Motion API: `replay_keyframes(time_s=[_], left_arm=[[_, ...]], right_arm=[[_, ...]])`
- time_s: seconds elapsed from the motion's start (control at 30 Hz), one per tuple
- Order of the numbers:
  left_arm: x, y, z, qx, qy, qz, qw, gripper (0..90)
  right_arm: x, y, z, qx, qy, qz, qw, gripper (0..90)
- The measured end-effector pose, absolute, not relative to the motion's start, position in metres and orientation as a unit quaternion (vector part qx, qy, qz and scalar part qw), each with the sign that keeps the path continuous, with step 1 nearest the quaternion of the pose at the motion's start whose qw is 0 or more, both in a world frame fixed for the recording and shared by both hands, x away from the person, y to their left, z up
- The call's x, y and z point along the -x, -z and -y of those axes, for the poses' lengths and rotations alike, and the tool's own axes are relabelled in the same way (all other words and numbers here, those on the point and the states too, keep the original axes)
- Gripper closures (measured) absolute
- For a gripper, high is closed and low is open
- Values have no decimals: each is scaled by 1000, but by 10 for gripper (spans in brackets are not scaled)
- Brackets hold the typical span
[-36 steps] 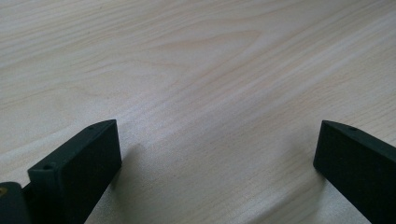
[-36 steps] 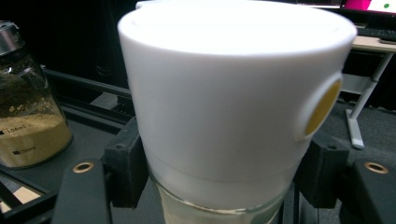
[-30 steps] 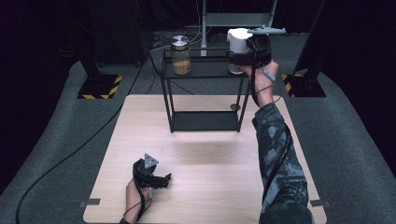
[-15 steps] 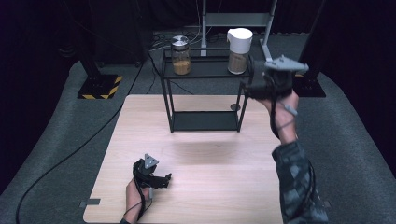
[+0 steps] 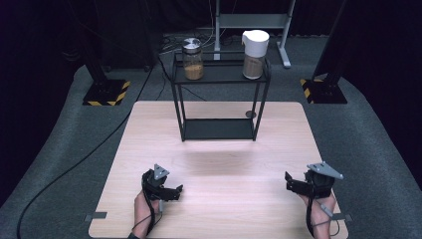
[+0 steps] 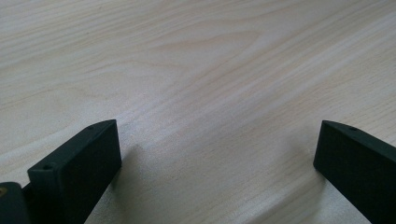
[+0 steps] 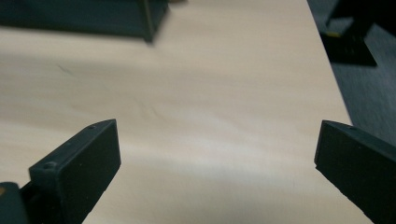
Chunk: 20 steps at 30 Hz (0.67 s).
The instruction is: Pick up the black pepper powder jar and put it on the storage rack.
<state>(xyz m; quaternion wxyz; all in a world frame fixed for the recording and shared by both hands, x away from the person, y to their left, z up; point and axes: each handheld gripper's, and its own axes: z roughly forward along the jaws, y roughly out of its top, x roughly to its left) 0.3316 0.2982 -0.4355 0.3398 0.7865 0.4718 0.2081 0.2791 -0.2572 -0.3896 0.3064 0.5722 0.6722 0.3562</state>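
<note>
both grippers rest low on the pale wooden table (image 5: 219, 164), the left gripper (image 5: 171, 191) and right gripper (image 5: 291, 182) with jaws apart, nothing between them.

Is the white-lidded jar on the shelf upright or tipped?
Upright: the white-lidded jar stands on the black shelf top, lid uppermost, beside the metal-lidded jar.

**Both tongs low and open**

The left tongs (image 5: 175, 190) rest near the tabletop's (image 5: 224, 164) front edge, jaws wide apart and empty. The right tongs (image 5: 289, 180) sit low at the front right, jaws spread wide, nothing between them.
</note>
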Motion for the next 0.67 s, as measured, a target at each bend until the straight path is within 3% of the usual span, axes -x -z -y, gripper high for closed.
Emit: replay_keyframes(time_s=[0.17,0.67], left_arm=[[-332,435,-298,-786,-208,-472,340,4],[-332,435,-298,-787,-208,-472,340,4]], right_arm=[[-270,412,254,-596,-329,-664,308,0],[-259,433,248,-610,-323,-655,308,0]])
